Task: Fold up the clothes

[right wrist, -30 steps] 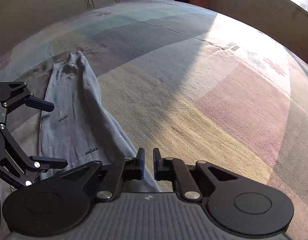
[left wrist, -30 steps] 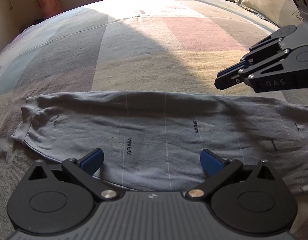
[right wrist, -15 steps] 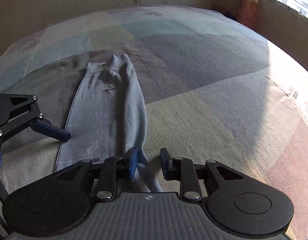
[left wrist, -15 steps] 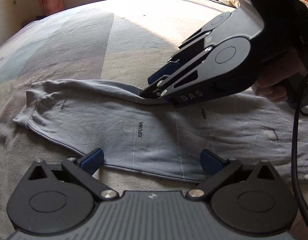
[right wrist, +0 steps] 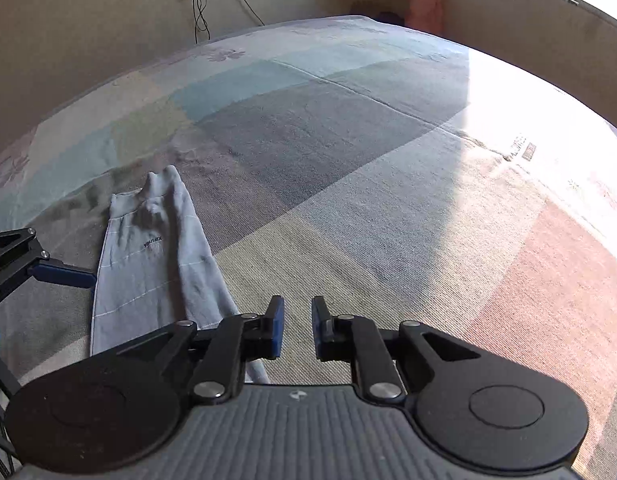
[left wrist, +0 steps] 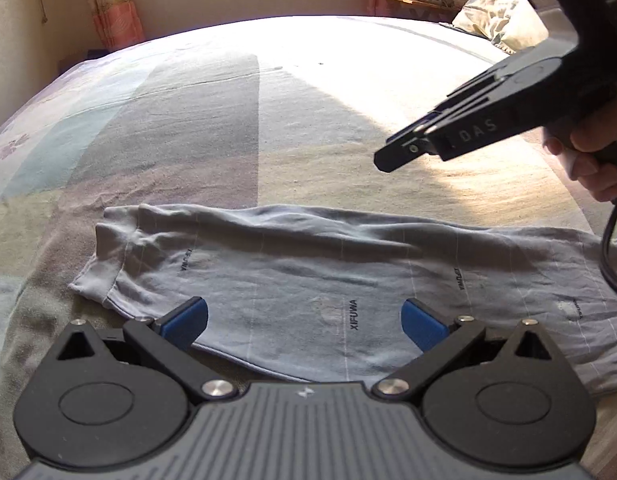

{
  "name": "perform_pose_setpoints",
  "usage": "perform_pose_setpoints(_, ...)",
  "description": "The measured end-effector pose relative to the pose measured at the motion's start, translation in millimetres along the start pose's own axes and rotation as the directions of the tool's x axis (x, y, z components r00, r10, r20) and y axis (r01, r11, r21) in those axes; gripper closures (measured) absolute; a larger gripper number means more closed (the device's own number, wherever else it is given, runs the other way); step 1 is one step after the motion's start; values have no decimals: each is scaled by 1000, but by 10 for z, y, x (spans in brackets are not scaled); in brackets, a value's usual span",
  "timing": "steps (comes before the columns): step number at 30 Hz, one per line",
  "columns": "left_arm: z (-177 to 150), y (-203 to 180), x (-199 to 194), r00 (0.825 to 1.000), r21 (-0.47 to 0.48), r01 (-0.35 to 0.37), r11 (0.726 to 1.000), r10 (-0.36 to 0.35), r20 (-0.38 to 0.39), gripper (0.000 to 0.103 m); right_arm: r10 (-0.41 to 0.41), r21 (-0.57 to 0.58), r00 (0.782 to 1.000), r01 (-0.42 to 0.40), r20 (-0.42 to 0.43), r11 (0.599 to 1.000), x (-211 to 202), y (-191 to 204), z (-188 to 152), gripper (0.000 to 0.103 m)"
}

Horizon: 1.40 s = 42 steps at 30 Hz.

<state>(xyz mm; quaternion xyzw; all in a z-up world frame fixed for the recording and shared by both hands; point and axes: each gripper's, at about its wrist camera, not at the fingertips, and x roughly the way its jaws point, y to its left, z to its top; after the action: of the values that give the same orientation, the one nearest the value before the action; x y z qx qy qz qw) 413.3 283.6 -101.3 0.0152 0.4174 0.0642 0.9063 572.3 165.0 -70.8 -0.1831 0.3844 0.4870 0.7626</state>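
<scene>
A long grey garment (left wrist: 316, 276) printed with small lettering lies flat across the bed, folded lengthwise, its cuffed end at the left. My left gripper (left wrist: 304, 320) hovers wide open just above its near edge, nothing between the blue pads. My right gripper (right wrist: 297, 326) is up off the bedcover beside the garment (right wrist: 148, 256); its jaws are opening with a narrow gap and nothing between them. From the left wrist view it hangs in the air at the upper right (left wrist: 404, 148), a hand (left wrist: 588, 168) on its grip.
The bed (left wrist: 228, 120) has a patchwork cover in grey, teal, beige and pink, part sunlit. Pillows (left wrist: 496, 20) lie at the far right corner. Curtains (left wrist: 112, 4) and walls ring the bed. A black cable (left wrist: 608, 256) hangs from the right gripper over the garment's right end.
The right gripper let go of the garment's far edge, lifted and drew back to the right, its jaws parting. The left gripper shifted slightly along the garment and stayed open.
</scene>
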Motion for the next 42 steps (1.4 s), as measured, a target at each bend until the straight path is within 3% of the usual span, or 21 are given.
perform_pose_setpoints(5,54,-84,294,1000,152,28,988,-28,-3,1,-42,140,997,51,-65,989,-428,-165,-506,57)
perform_pose_setpoints(6,39,-51,309,999,144,43,989,-41,-18,1,-51,172,995,64,-81,983,-503,-187,-614,51)
perform_pose_setpoints(10,-134,244,233,994,38,81,996,-78,-73,0,-89,244,984,126,-155,962,-737,-105,-1017,46)
perform_pose_setpoints(13,-115,276,126,992,73,37,997,-27,-126,0,-107,270,973,160,-202,949,-880,138,-1289,37)
perform_pose_setpoints(15,-70,235,56,990,126,8,992,10,-141,1,-130,290,963,197,-235,937,-891,323,-1469,18)
perform_pose_setpoints(16,-29,172,23,991,171,-5,985,28,-131,2,-134,306,959,210,-250,929,-869,407,-1558,17)
perform_pose_setpoints(17,8,89,-9,993,210,-3,978,27,-113,2,-133,319,958,213,-255,923,-821,482,-1628,12)
perform_pose_setpoints(18,47,-2,-24,995,240,15,971,9,-96,2,-154,316,958,227,-240,921,-782,571,-1677,0)
perform_pose_setpoints(22,112,-424,85,994,350,96,932,-69,-89,2,-265,312,940,323,-213,894,-706,768,-1750,0)
perform_pose_setpoints(24,60,-626,190,991,393,111,913,-70,-117,2,-273,323,946,318,-176,891,-738,772,-1816,0)
perform_pose_setpoints(26,23,-591,206,990,341,111,934,-73,-123,0,-288,298,946,320,-145,899,-754,814,-1867,0)
perform_pose_setpoints(28,34,-421,238,980,213,116,970,-77,-186,0,-303,283,943,331,-140,900,-777,856,-1881,0)
perform_pose_setpoints(30,31,-310,209,972,150,90,985,-54,-228,0,-283,317,946,320,-159,893,-819,840,-1839,0)
perform_pose_setpoints(32,44,-395,84,976,224,58,973,-8,-217,3,-215,352,968,247,-127,903,-955,783,-1817,0)
perform_pose_setpoints(34,76,-520,-27,983,291,86,953,-33,-181,3,-209,395,976,218,-67,892,-1158,701,-1833,0)
perform_pose_setpoints(37,88,-709,-12,985,341,112,933,-59,-163,2,-333,447,943,300,-6,843,-1379,509,-1911,0)
perform_pose_setpoints(39,85,-813,112,983,340,112,934,-54,-177,2,-384,482,923,341,-10,807,-1358,308,-1964,0)
perform_pose_setpoints(42,101,-813,269,979,269,111,957,-58,-197,0,-370,538,927,346,-67,769,-1154,-49,-2028,0)
